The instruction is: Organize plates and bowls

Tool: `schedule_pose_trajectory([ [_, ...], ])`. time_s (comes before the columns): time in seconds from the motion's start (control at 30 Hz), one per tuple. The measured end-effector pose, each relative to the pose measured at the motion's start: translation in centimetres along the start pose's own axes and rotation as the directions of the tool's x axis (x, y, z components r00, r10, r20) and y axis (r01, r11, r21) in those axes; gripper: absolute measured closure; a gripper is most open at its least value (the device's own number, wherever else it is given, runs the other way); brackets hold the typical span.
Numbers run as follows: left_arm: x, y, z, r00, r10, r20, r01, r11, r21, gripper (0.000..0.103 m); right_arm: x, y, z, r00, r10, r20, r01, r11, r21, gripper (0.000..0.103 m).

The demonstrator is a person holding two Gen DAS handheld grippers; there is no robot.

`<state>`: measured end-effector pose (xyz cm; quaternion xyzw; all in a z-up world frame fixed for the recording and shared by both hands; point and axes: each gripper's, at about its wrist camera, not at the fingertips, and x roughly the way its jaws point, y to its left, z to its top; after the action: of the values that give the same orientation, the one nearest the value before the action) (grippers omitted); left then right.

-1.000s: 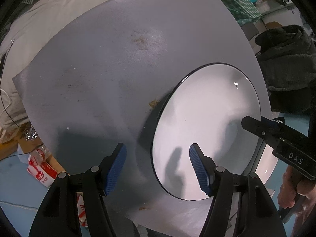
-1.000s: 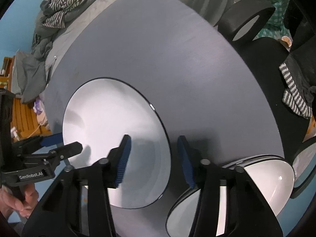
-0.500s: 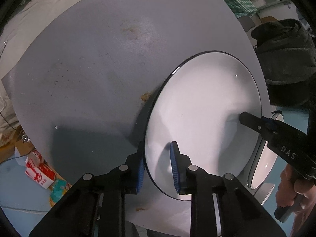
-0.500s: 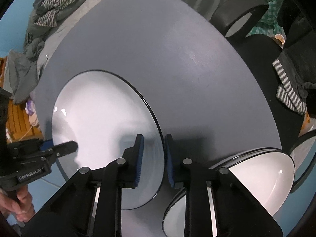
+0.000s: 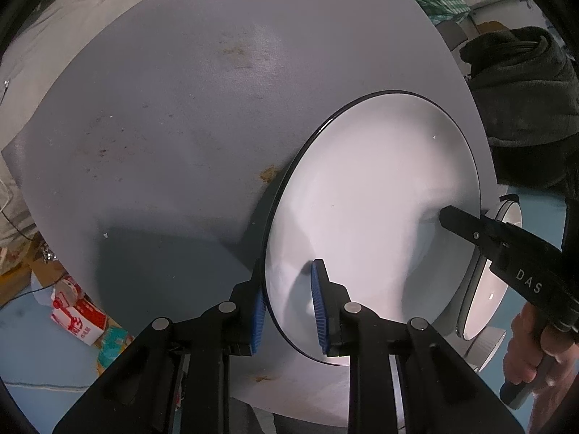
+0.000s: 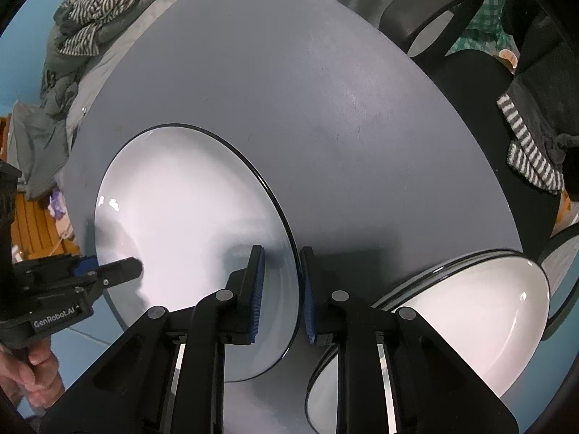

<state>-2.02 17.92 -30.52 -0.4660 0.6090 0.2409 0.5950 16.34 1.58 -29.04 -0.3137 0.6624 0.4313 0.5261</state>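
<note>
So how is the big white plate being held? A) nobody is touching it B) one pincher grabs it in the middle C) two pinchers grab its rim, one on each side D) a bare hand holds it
C: the left gripper pinches one edge of the white plate and the right gripper pinches the opposite edge.
</note>
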Motion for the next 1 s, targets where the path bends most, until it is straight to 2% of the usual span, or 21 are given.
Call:
schedule_pose_trajectory([
  [0.33,0.3,-0.8,0.2,0.999,0.040,-0.013,-0.040,0.999,0.000,0.080,0.2,0.1,-0.9,0.999,0.040,-0.002,-0.039,0.996,0.076,0.087],
  [0.83,0.0,-2.5,0.4,0.998,0.059,-0.019,-0.058,0.997,0.058,0.078,-1.0,-0.1,-1.5,1.000,0.014,0.011,-0.015,0.997,0.079,0.090],
  [1.0,0.4,-2.3,0.3,0.998,0.067,-0.020,-0.066,0.996,0.064,0.078,-0.7,-0.4,-1.9,0.999,0.038,0.013,-0.039,0.995,0.096,0.091],
])
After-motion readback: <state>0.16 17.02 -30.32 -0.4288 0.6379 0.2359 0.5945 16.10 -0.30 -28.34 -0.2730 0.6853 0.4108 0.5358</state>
